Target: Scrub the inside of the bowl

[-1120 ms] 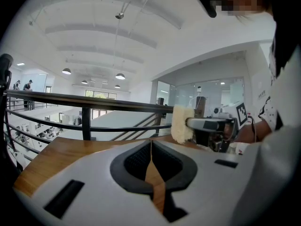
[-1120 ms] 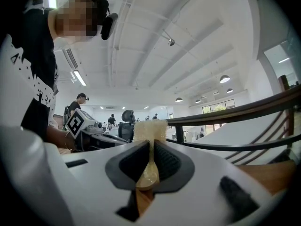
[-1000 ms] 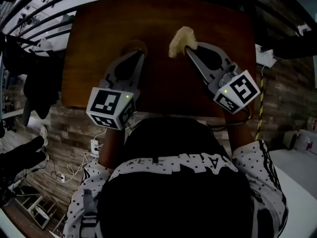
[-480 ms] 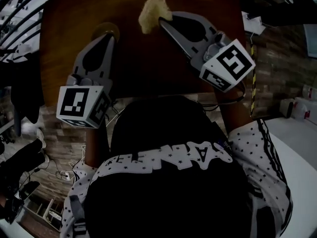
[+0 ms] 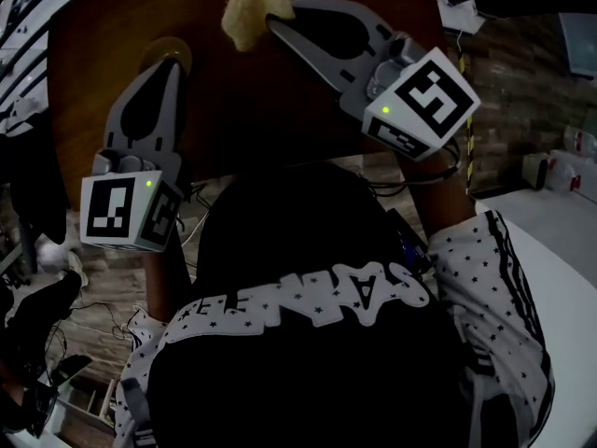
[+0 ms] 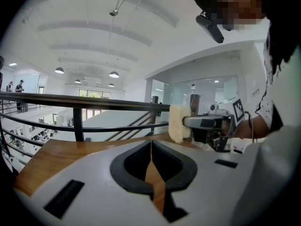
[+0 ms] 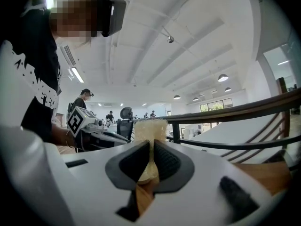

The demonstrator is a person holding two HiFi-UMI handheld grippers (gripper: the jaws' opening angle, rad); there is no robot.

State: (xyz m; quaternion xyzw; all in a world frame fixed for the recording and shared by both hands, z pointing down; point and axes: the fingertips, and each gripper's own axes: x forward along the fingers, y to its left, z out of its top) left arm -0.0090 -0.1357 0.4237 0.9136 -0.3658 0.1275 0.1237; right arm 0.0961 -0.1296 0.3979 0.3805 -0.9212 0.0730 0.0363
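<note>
Two grippers over a dark wooden table (image 5: 233, 110), seen in the head view. The left gripper (image 5: 169, 63) sits at the left, the right gripper (image 5: 272, 21) at the right, well apart.

Right gripper: jaws clamped on a pale yellow sponge (image 5: 247, 7). In its own view the sponge (image 7: 149, 128) stands upright between the pads, with its top above the jaw tips. It is held above the table.

Left gripper: jaws (image 6: 151, 145) pressed together along a thin seam, with nothing seen between them. The table's wood shows through the gap behind the pads.

Bowl (image 5: 152, 54): only a round tan rim shows, on the table right at the left gripper's tips and mostly covered by them. I cannot tell whether they touch. Sponge and bowl are apart, the sponge to the right of the bowl.

A dark railing (image 6: 94, 100) runs beyond the table's far edge.
</note>
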